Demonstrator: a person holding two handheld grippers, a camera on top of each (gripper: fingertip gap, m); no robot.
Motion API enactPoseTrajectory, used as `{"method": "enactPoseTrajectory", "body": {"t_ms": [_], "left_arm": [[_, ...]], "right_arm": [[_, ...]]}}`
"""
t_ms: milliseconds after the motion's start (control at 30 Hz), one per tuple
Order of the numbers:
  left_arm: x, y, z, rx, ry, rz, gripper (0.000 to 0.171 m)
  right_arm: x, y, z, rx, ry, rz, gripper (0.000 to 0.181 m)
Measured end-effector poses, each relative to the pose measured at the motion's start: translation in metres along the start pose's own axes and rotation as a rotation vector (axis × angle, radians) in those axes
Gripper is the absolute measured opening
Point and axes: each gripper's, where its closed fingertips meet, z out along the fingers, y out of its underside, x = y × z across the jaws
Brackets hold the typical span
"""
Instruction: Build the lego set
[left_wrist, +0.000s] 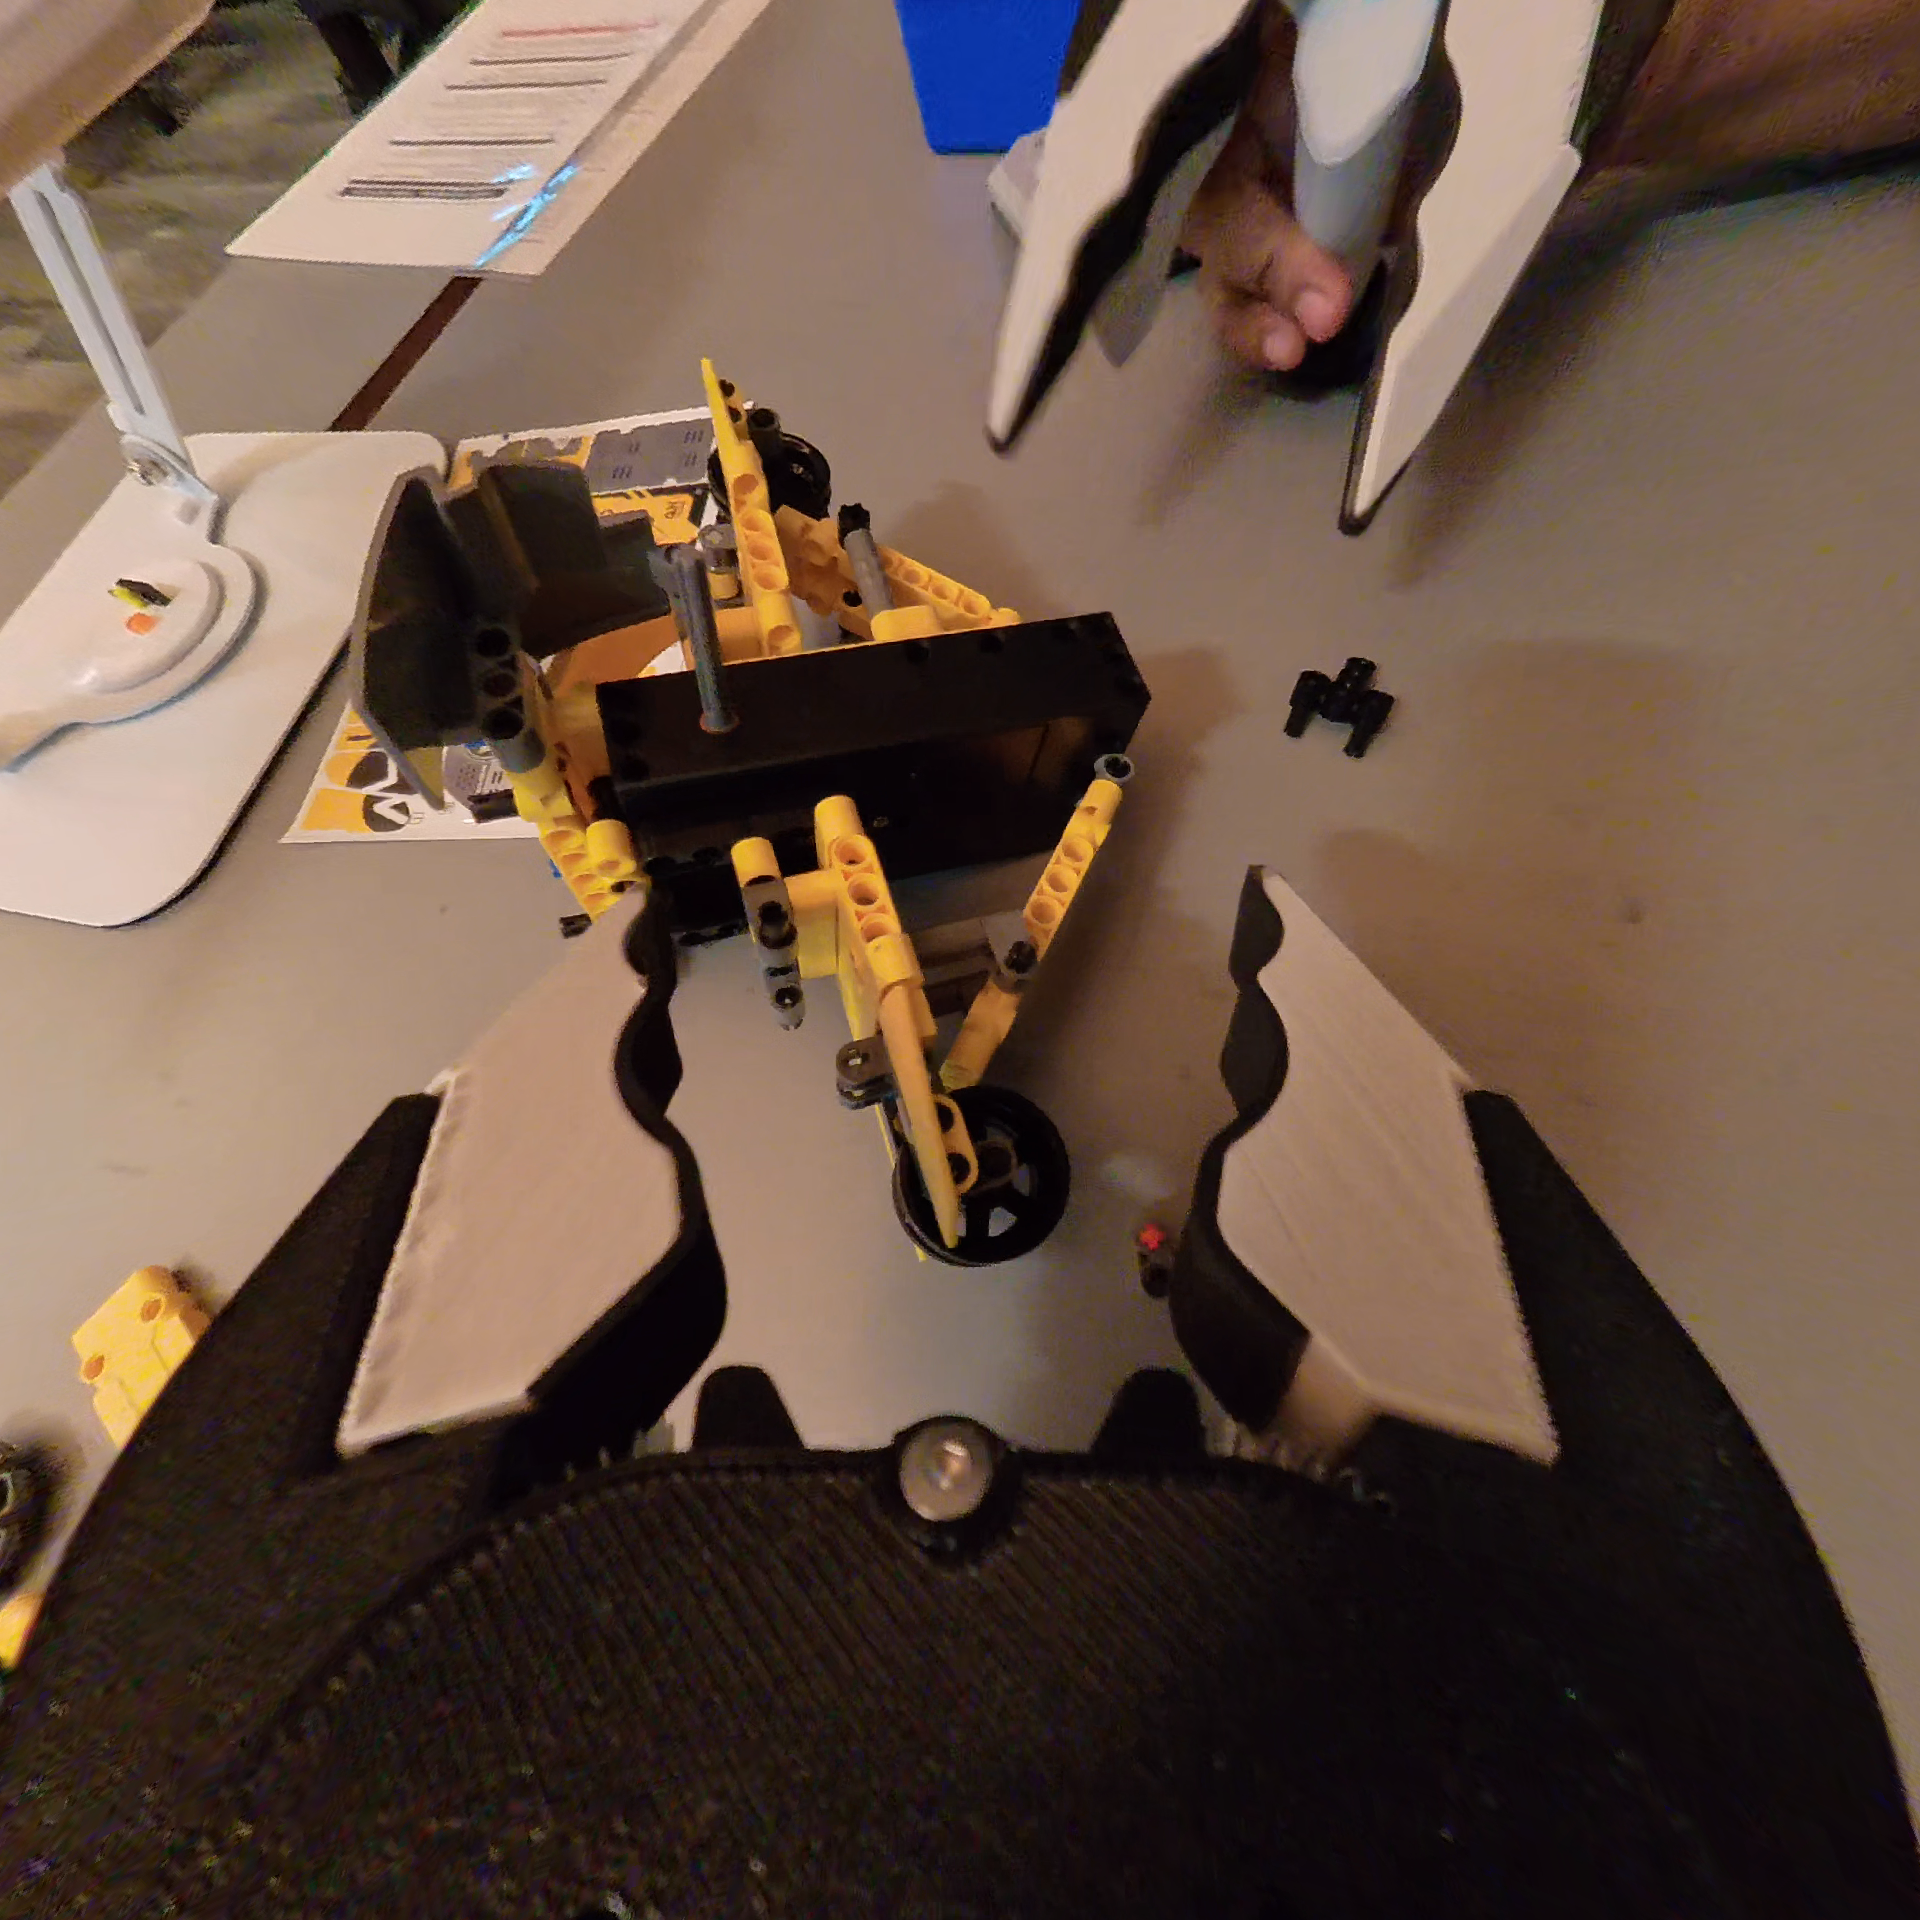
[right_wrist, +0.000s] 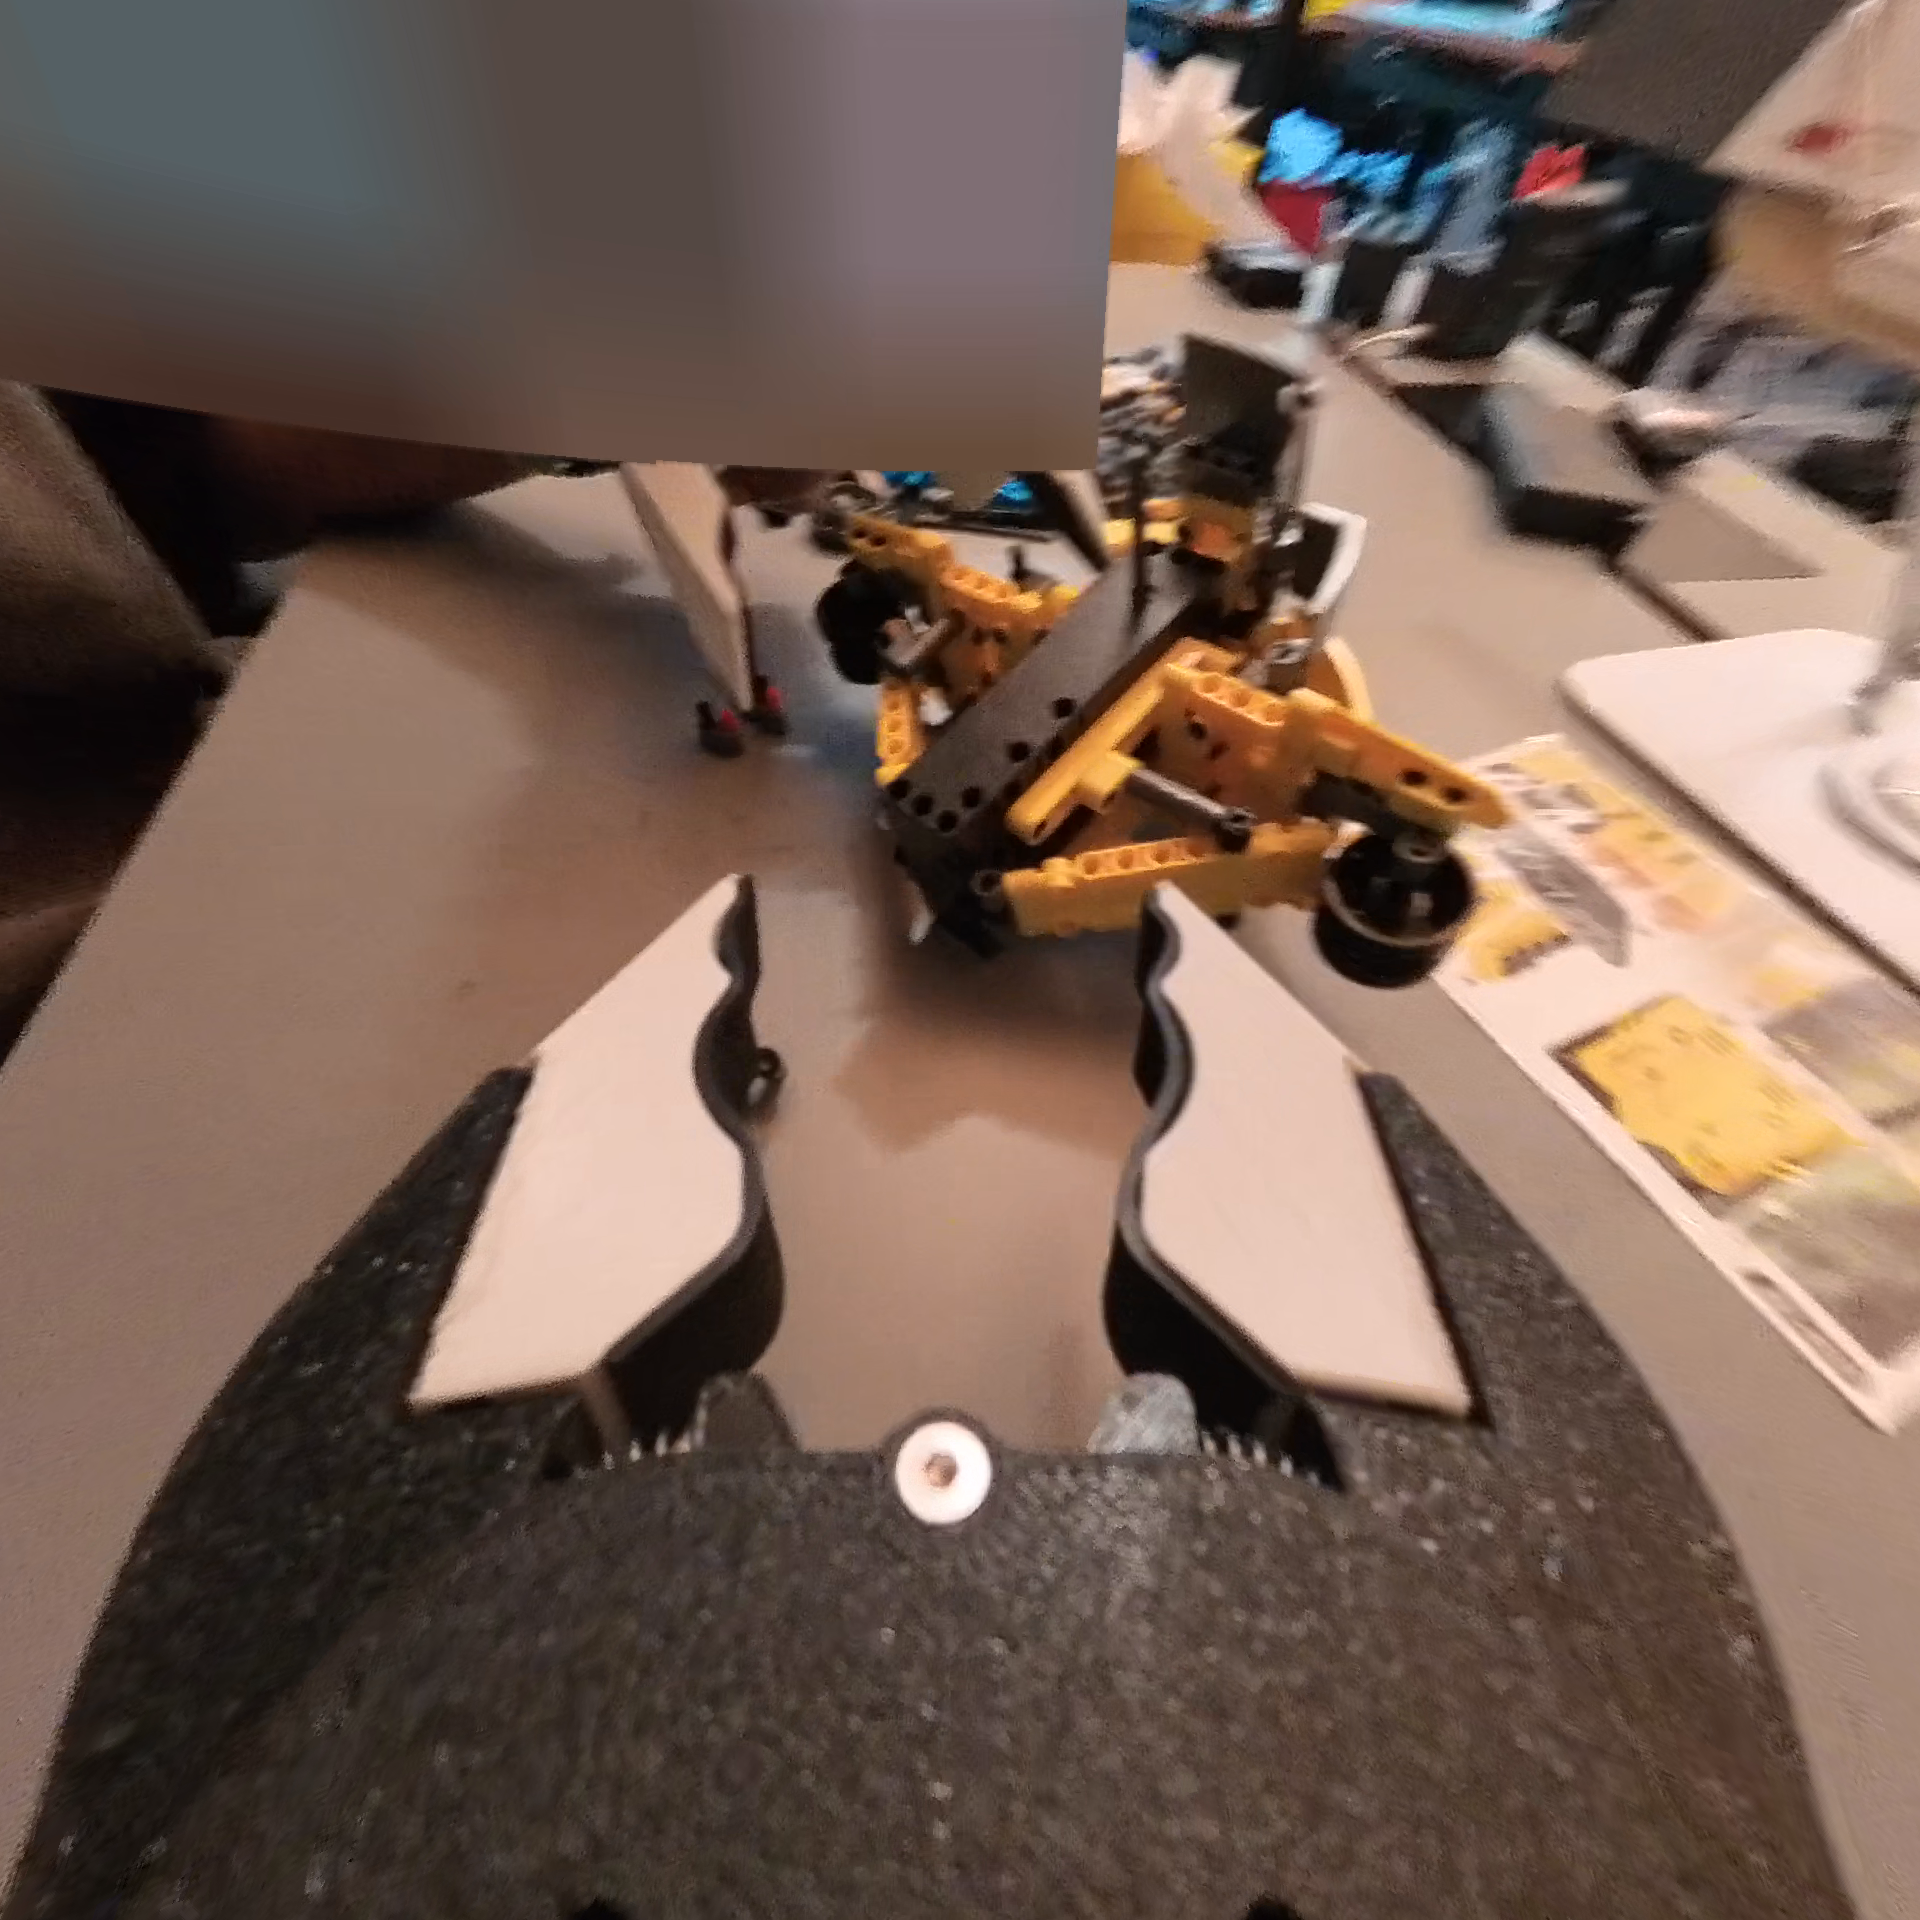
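Yellow and black plastic makes up the toy vehicle (left_wrist: 831, 727), a half-built model of studded beams with round pin holes, a long black box frame across its middle, thin grey axles and a dark grey scoop (left_wrist: 468, 603) at one end. It lies tipped on the grey surface (left_wrist: 1558, 935), partly over a printed sticker sheet (left_wrist: 353, 790), with one black spoked wheel (left_wrist: 982, 1174) at the near end and another (right_wrist: 1387, 920) raised off the surface. The left tool (left_wrist: 945, 904) is released, its white, wavy-edged fingers spread wide on either side of the model's near end; its left fingertip is close against the frame, though contact is not clear. The right tool (right_wrist: 945, 904) is also released and grips nothing, its tips just short of the model. A small black connector (left_wrist: 1340, 707) lies apart on the surface, and a loose yellow brick (left_wrist: 135, 1351) sits near the left tool. A white lamp base (left_wrist: 125, 675) stands beside the sticker sheet.
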Motion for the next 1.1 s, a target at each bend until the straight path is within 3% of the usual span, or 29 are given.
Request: {"method": "enactPoseTrajectory", "body": {"t_ms": [67,100,233,333,367,467,533,567,700,933,1100], "left_arm": [[-0.006,0.001,0.001,0.013,-0.008,-0.014,0.112],[-0.011,0.002,0.001,0.027,-0.024,-0.026,0.118],[-0.023,0.003,-0.004,0.091,-0.009,-0.115,0.125],[-0.021,-0.001,-0.005,0.135,0.038,-0.183,0.124],[-0.018,-0.001,-0.004,0.138,0.056,-0.192,0.121],[-0.007,0.007,0.004,0.071,0.075,-0.135,0.112],[-0.003,0.011,0.009,0.035,0.061,-0.079,0.099],[0.000,0.014,0.010,0.017,0.069,-0.059,0.080],[-0.004,0.019,0.008,-0.028,0.033,-0.012,0.059],[0.006,0.027,0.000,-0.017,0.140,0.122,0.056],[0.006,0.031,-0.007,0.038,0.245,0.175,0.055]], "right_arm": [[-0.011,0.001,0.002,-0.013,-0.067,-0.039,0.030],[-0.011,-0.001,0.000,0.005,-0.021,-0.069,0.013],[0.001,-0.011,-0.017,0.084,0.316,-0.226,0.018],[-0.008,-0.010,-0.018,0.060,0.420,-0.320,0.018],[-0.010,-0.010,-0.018,0.049,0.463,-0.333,0.026],[-0.015,-0.012,-0.022,0.038,0.582,-0.343,0.026],[-0.021,-0.006,-0.020,-0.005,0.583,-0.285,0.025],[-0.023,-0.002,-0.019,-0.034,0.571,-0.234,0.035],[-0.035,0.008,-0.015,-0.081,0.504,-0.070,0.060],[-0.062,0.036,-0.002,-0.256,0.333,0.017,0.069],[-0.063,0.043,0.000,-0.280,0.262,0.106,0.056]]}}
